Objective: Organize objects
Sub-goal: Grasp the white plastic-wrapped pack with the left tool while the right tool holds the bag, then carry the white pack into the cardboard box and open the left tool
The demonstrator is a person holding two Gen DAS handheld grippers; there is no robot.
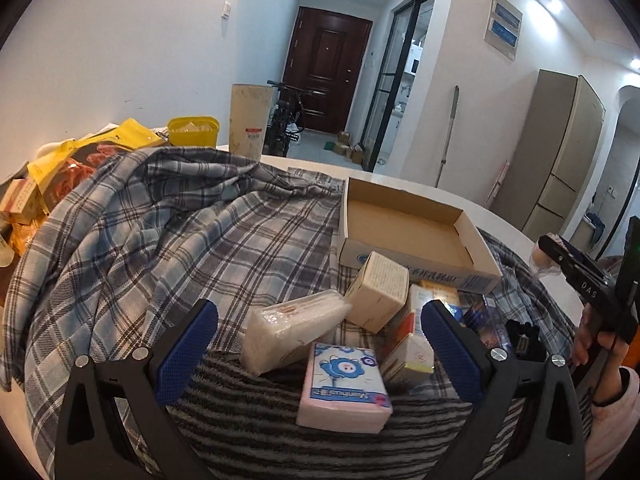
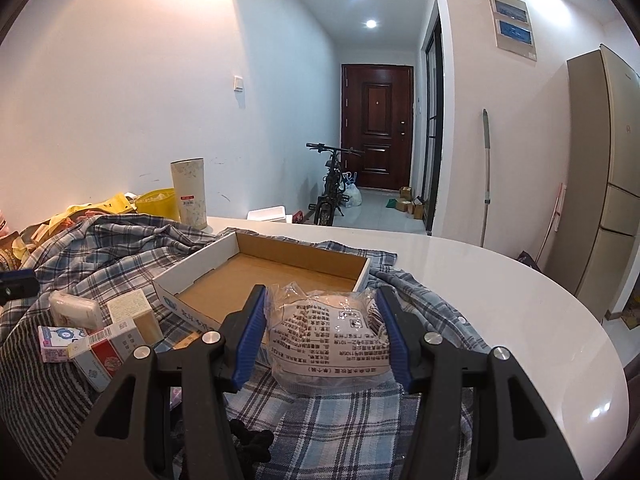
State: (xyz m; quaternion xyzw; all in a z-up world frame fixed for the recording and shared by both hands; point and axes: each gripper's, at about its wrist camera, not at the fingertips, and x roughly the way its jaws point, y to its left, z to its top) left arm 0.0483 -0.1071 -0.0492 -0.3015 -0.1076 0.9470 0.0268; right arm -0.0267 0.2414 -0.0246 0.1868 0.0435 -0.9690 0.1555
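Cardboard tray (image 2: 280, 276) empty, boxes (image 1: 376, 292) unsorted; right tool (image 2: 326, 334) grips mask packet (image 2: 332, 336), left tool (image 1: 320, 344) released.

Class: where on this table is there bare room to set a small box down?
Free: the cardboard tray's floor, and the white tabletop right of the plaid cloth. Crowded: the boxes left of the tray.

table (image 2: 500, 280): white, rounded edge
on it: plaid cloth (image 1: 160, 232), tube (image 2: 189, 194) upright at far edge, yellow tub (image 1: 193, 130), yellow bags (image 1: 80, 160) far left
on cloth: tray (image 2: 280, 276), sm boxes
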